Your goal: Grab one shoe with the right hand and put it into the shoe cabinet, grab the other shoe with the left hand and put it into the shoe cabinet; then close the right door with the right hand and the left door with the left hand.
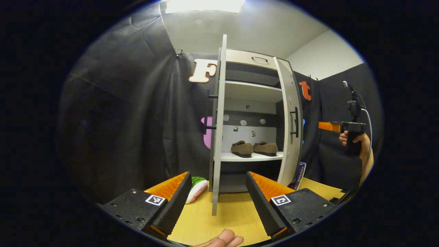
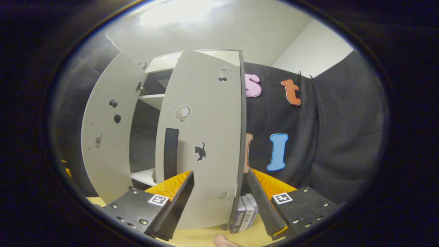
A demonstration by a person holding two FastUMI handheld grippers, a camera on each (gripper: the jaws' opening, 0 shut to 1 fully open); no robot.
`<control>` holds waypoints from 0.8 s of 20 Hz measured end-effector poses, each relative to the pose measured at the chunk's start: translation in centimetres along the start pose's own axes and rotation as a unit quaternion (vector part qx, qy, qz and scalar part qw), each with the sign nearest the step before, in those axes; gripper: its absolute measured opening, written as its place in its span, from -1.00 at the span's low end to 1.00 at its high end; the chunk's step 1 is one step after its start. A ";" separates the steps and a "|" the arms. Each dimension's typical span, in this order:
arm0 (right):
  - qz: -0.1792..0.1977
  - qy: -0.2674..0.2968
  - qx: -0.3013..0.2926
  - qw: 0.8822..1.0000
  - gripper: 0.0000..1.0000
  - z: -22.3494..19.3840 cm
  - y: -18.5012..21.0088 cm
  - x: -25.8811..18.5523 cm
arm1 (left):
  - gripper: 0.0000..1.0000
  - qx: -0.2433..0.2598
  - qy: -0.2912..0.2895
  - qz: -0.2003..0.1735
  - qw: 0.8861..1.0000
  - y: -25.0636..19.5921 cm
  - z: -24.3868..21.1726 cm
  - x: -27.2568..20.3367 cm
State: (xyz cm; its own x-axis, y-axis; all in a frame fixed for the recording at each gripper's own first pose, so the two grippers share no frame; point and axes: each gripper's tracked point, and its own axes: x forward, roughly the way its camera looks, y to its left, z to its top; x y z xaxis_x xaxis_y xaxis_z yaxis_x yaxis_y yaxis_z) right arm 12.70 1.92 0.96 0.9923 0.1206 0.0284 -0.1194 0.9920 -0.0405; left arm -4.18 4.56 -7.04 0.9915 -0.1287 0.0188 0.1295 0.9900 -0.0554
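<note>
Both shoes (image 1: pixel 253 148) sit side by side on the lower white shelf (image 1: pixel 252 156) of the shoe cabinet (image 1: pixel 253 113), straight ahead of the left gripper (image 1: pixel 218 196) and beyond the edge of the left door (image 1: pixel 217 137); they are brown, low and soft-looking, toes pointing to the gripper's left, and they rest well inside the shelf front. The loading steps therefore appear complete, and the doors remain to be closed. The left door stands edge-on between the left gripper's spread, empty fingers, its handle (image 1: pixel 206 127) on the far face. The right door (image 2: pixel 202 137) is part-way open, directly ahead of the right gripper (image 2: pixel 221 197), whose fingers are likewise apart and hold nothing; the door's free edge lies between them. Risks: if the left door closes first, the task order is broken; a push near the hinge side may rock the light cabinet on the bench (image 1: pixel 233 212); a finger left between door edge and frame may be trapped; a hard swing may let the door bounce back open. The books (image 2: pixel 244 212) just beside the right door's lower edge and the green-and-white item (image 1: pixel 196 188) near the left door's foot may obstruct a sweep.
</note>
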 end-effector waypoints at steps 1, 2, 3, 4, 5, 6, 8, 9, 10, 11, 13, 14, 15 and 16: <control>-0.002 0.004 0.002 1.000 0.84 -0.3 -0.2 -1.2 | 0.92 -0.001 0.000 0.004 1.000 0.6 0.4 0.3; -0.004 0.006 0.009 1.000 0.89 -0.5 -0.1 -2.4 | 0.92 -0.002 0.001 0.009 1.000 1.2 0.8 0.4; -0.003 0.008 0.018 1.000 0.84 -1.0 0.1 -3.6 | 0.92 -0.001 -0.002 0.013 1.000 1.7 1.2 0.3; 0.001 0.013 0.023 1.000 0.86 -1.6 0.6 -4.7 | 0.86 -0.001 -0.002 0.016 1.000 2.2 1.6 0.6; 0.008 0.017 0.027 0.999 0.87 -2.3 1.0 -5.8 | 0.86 -0.003 -0.005 0.016 1.000 2.6 1.8 1.0; 0.013 0.020 0.031 0.999 0.89 -2.9 1.4 -6.9 | 0.86 -0.006 -0.006 0.017 1.000 3.1 2.2 1.5; 0.018 0.028 0.037 0.999 0.84 -4.4 1.9 -9.1 | 0.92 -0.007 0.000 0.011 1.000 3.7 2.5 2.6; 0.022 0.032 0.039 0.999 0.84 -5.1 2.2 -10.0 | 0.86 -0.006 0.003 0.016 1.000 4.5 2.6 3.3; 0.020 0.034 0.043 0.998 0.89 -5.6 2.4 -10.9 | 0.86 -0.005 0.010 0.029 1.000 5.6 2.6 4.0; 0.018 0.034 0.049 0.998 0.84 -5.9 2.5 -11.9 | 0.86 -0.005 0.018 0.042 0.999 6.8 2.6 4.9; 0.021 0.020 0.062 0.998 0.89 -5.9 3.1 -13.6 | 0.86 -0.004 0.019 0.061 0.998 8.6 3.3 6.5; 0.022 0.015 0.062 0.998 0.89 -6.1 3.3 -14.4 | 0.92 -0.001 0.022 0.069 0.997 9.6 3.9 7.7; 0.020 0.013 0.063 0.998 0.89 -6.3 3.3 -15.1 | 0.92 0.003 0.027 0.075 0.997 10.4 4.0 8.9; 0.018 0.013 0.062 0.998 0.89 -6.6 3.3 -15.7 | 0.86 0.007 0.029 0.080 0.996 11.2 4.5 10.1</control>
State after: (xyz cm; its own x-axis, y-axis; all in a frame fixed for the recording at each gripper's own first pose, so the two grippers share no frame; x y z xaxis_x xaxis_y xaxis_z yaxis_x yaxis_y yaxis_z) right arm -3.10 3.02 -6.24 0.9875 0.1574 0.0038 -0.1571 0.9841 0.0823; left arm 7.26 14.59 -3.00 0.9985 0.0283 -0.0461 -0.0301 0.9988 -0.0399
